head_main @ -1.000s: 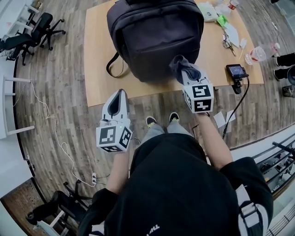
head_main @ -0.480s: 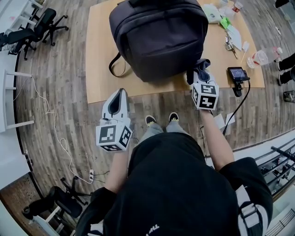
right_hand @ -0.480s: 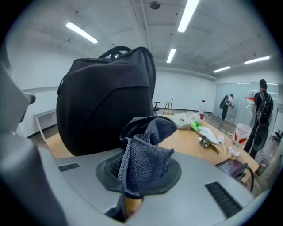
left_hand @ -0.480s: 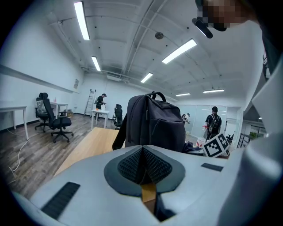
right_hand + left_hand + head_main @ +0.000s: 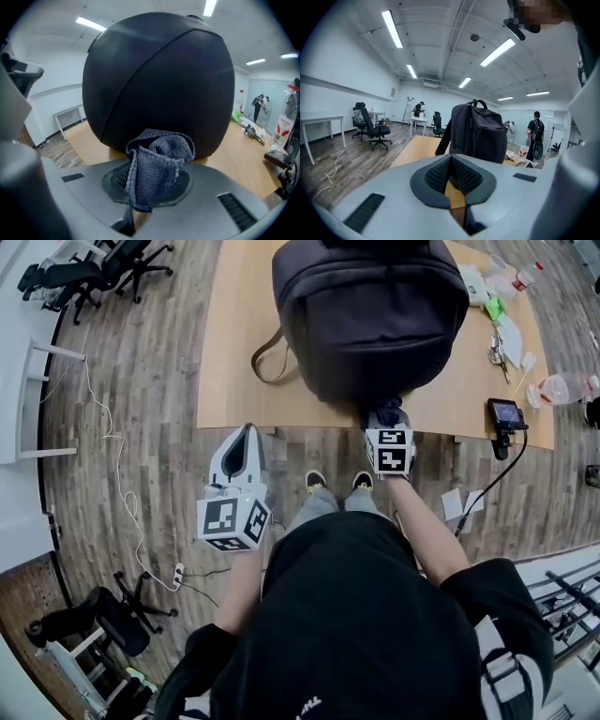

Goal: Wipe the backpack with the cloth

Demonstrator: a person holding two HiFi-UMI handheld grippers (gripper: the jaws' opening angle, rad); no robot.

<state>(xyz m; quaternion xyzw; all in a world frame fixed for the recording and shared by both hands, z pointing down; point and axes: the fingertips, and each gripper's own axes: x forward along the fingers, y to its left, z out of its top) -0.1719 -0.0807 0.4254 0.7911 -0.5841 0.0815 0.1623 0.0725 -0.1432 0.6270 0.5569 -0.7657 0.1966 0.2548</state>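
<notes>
the cloth (image 5: 157,161) is a soft, floppy grey rag, light and bunched up, pinched by a fold in the right gripper (image 5: 386,427) right at the near bottom edge of the backpack (image 5: 370,315). the bag's a big dark soft-sided thing standing upright on the near part of the wooden table (image 5: 234,381), so i'd guess it gives or tips if you push hard. left gripper (image 5: 246,434) is clenched on nothing, off the table's near left edge, clear of the bag.

The backpack (image 5: 370,320) fills the table's (image 5: 225,334) middle. Bare wood lies left of it. A bottle (image 5: 561,388) and camera (image 5: 506,414) crowd the right.
</notes>
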